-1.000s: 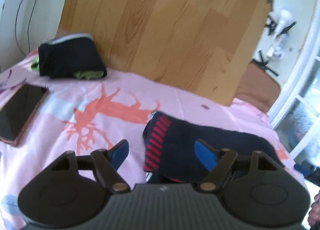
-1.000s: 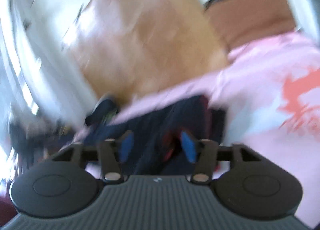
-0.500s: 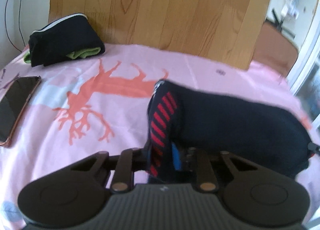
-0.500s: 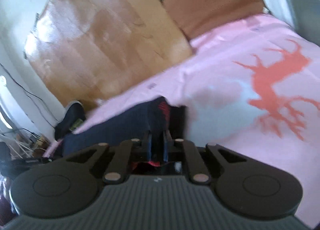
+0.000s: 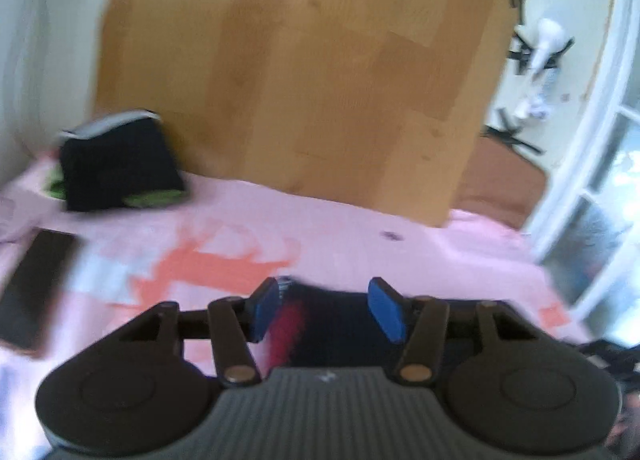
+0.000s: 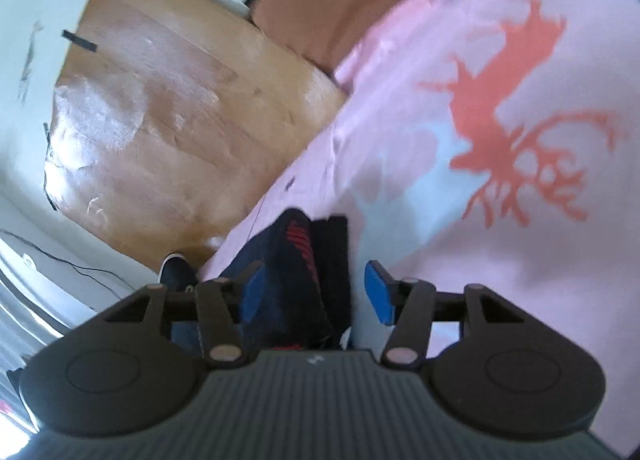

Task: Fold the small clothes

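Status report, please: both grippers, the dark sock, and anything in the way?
Left gripper and right gripper open, jaws just reopened. Dark sock lies between both, not clamped, on the pink sheet. Phone and folded clothes sit well aside.

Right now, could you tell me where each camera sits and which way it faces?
Left wrist: on the left gripper, facing across the pink bedsheet to the wooden board; its jaws, just opening, straddle the dark sock without pressing.
Right wrist: on the right gripper, tilted, facing the same board; its jaws, also just opening, flank the sock.
Shared: sock, sheet, board.
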Motion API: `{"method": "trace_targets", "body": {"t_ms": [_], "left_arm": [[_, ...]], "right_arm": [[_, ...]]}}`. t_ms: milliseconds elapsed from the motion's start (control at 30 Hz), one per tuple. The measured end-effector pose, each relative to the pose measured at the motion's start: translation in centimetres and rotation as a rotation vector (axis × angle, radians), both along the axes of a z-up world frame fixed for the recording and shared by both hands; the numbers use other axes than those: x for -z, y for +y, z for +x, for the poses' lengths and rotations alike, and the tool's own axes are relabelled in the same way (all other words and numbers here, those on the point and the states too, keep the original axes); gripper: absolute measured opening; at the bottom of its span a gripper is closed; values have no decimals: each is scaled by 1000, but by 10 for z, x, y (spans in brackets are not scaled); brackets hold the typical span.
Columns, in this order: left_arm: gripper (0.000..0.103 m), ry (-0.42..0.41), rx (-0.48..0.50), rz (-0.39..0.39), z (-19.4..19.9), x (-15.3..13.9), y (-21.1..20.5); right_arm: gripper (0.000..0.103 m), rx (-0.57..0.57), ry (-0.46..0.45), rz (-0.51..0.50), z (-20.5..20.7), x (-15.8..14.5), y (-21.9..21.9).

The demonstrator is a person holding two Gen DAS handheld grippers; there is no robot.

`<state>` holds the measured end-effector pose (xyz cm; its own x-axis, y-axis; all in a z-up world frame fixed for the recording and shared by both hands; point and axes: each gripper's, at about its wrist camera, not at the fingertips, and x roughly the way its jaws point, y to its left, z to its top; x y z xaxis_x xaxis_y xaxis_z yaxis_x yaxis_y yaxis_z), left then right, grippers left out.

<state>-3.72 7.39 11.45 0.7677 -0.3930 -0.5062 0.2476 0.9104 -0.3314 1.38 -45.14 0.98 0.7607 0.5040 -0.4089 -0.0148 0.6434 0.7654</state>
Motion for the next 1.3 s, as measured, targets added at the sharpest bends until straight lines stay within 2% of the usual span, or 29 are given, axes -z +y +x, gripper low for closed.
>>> {"method": "trace_targets", "body": {"t_ms": [100, 200, 267, 333, 400, 467, 600, 633, 667, 700, 767, 833, 900, 1000, 1067, 1133, 1233, 1300], "left_arm": [[46, 60, 131, -37, 22, 9, -40], [42, 132, 228, -32, 41, 29, -81], [35, 197, 264, -16, 56, 44, -102], [31, 253, 250, 17, 67, 64, -116], [29, 232, 226, 62, 64, 79, -122], [28, 164, 224, 124, 56, 82, -129], [28, 107, 209, 197, 42, 82, -139], [29, 103, 207, 199, 40, 81, -139], [29, 102, 208, 195, 40, 81, -138], [29, 106, 209, 181, 41, 80, -135], [28, 124, 225, 138, 45, 75, -125], [28, 162, 246, 64, 49, 67, -109], [30, 138, 233, -17, 47, 53, -81], [42, 46, 106, -94, 33, 36, -23], [43, 15, 4, -132, 23, 31, 17], [43, 10, -96, -153, 14, 31, 52], [43, 26, -185, -193, 0, 38, 88], [43, 36, -205, -204, -6, 45, 99]], "right_arm": [[61, -39, 80, 2, 14, 9, 14], [62, -67, 85, -14, 20, 7, 24], [63, -74, 94, -18, 23, 6, 26], [63, -75, 105, -2, 25, 6, 25], [63, -75, 112, 16, 28, 7, 24], [63, -80, 108, 21, 30, 8, 25], [64, -111, 86, 10, 41, 9, 38], [62, -126, 85, 14, 45, 9, 41], [51, -139, 93, 18, 49, 9, 44], [43, -145, 109, 39, 52, 9, 46], [39, -151, 109, 94, 53, 1, 46], [39, -180, 44, 92, 52, -25, 56], [39, -242, -27, 39, 52, -57, 81], [39, -364, -116, -100, 54, -98, 140], [30, -474, -155, -154, 57, -112, 184], [13, -605, -164, -208, 62, -115, 237], [13, -744, -147, -344, 72, -97, 315], [13, -801, -107, -418, 83, -69, 350]]}}
